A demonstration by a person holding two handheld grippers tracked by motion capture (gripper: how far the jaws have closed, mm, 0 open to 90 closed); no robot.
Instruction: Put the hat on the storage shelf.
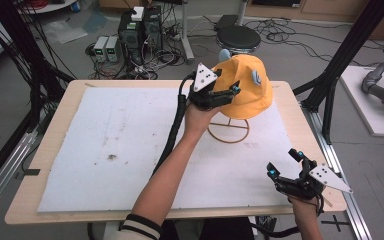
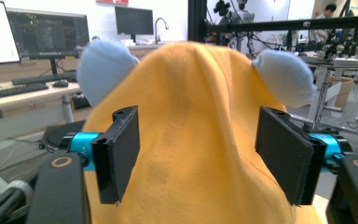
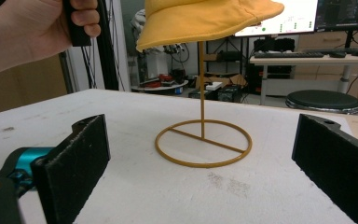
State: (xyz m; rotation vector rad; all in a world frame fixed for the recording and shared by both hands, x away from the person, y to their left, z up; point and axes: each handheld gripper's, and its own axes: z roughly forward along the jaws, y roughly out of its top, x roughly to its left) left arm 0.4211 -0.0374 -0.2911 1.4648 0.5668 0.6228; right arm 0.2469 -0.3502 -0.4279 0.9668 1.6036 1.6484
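Yellow hat seated on wire stand at desk far edge. Left gripper fingers spread, hat crown between, unpinched: release step judged. Right gripper fingers spread, idle. Next: left gripper to be backed off without hat being dragged.

A robot lab or tech workshop is shown. Computer towers and small grey boxes are set on the floor among loose cables. Screens and a keyboard are seen on desks behind. The table is ringed by black metal frame bars, and a round stool is parked nearby.
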